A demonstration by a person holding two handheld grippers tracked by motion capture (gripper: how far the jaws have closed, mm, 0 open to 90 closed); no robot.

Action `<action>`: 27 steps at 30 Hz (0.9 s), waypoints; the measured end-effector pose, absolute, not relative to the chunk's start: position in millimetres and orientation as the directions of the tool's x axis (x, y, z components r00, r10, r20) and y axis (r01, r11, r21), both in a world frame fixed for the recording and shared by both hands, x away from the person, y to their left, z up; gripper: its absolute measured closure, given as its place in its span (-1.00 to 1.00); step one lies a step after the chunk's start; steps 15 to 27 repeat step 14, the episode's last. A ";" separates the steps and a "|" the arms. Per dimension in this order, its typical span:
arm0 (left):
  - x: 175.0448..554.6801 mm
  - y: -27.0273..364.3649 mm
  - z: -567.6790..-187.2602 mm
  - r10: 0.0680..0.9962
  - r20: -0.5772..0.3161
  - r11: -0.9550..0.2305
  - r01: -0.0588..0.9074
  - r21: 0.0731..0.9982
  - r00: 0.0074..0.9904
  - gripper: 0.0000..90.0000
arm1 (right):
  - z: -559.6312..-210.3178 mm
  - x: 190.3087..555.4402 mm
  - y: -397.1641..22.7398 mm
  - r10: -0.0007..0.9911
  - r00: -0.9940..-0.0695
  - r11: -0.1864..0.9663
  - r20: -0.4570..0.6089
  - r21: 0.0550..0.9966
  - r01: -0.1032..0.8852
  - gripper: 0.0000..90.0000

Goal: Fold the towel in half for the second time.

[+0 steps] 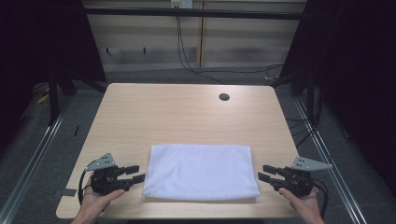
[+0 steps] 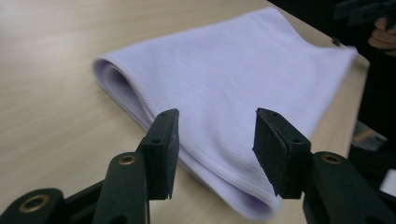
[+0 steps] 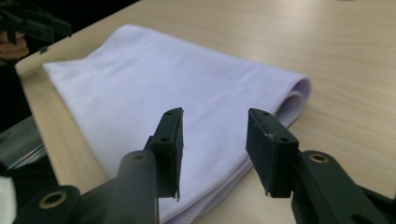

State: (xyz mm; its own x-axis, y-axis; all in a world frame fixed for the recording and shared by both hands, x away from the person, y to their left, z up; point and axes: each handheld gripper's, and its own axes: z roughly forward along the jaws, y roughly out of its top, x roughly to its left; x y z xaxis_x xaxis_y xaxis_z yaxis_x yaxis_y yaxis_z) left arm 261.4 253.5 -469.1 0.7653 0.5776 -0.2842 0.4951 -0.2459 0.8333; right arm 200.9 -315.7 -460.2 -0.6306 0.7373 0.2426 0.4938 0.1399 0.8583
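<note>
- Lying flat near the front edge of the table (image 1: 187,112): a folded white towel (image 1: 201,171), approx centred btw both grippers.
- Left gripper (image 1: 133,176) just beside the towel's left edge, jaws spread, nothing in them.
- Right gripper (image 1: 267,173) just beside the right edge, jaws spread too, empty.
- Hands on both grippers at the near edge.

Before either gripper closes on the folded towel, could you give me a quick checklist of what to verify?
1. Left gripper open: ok, jaws apart.
2. Right gripper open: ok, jaws apart.
3. Folded white towel lying flat on the table: ok.
4. Each gripper lined up with a short end of the towel: ok, one at each end.
5. Towel edge between the jaws: not ok, both sit just outside it.
6. Which layers a grasp would catch: cannot tell.
</note>
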 end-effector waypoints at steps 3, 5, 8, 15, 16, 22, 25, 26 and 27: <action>265.8 262.3 -470.9 0.629 -0.296 -0.206 0.520 0.829 0.719 -0.04 | -459.1 200.3 -328.1 0.766 -0.586 0.062 0.265 0.876 0.478 0.16; 267.2 267.9 -472.4 0.647 -0.311 -0.171 0.529 0.831 0.696 -0.07 | -460.3 200.4 -333.1 0.773 -0.569 0.035 0.279 0.878 0.478 0.10; 268.6 272.5 -474.1 0.663 -0.322 -0.157 0.546 0.823 0.676 -0.15 | -465.2 202.1 -338.4 0.799 -0.534 0.026 0.277 0.871 0.490 0.06; 265.1 270.0 -476.3 0.640 -0.350 -0.149 0.558 0.816 0.684 -0.19 | -467.9 204.6 -336.8 0.813 -0.522 0.038 0.258 0.871 0.489 -0.01; 265.1 270.0 -476.3 0.640 -0.350 -0.149 0.558 0.816 0.684 -0.19 | -467.9 204.6 -336.8 0.813 -0.522 0.038 0.258 0.871 0.489 -0.01; 265.1 270.0 -476.3 0.640 -0.350 -0.149 0.558 0.816 0.684 -0.19 | -467.9 204.6 -336.8 0.813 -0.522 0.038 0.258 0.871 0.489 -0.01; 265.1 270.0 -476.3 0.640 -0.350 -0.149 0.558 0.816 0.684 -0.19 | -467.9 204.6 -336.8 0.813 -0.522 0.038 0.258 0.871 0.489 -0.01; 265.1 270.0 -476.3 0.640 -0.350 -0.149 0.558 0.816 0.684 -0.19 | -467.9 204.6 -336.8 0.813 -0.522 0.038 0.258 0.871 0.489 -0.01; 265.1 270.0 -476.3 0.640 -0.350 -0.149 0.558 0.816 0.684 -0.19 | -467.9 204.6 -336.8 0.813 -0.522 0.038 0.258 0.871 0.489 -0.01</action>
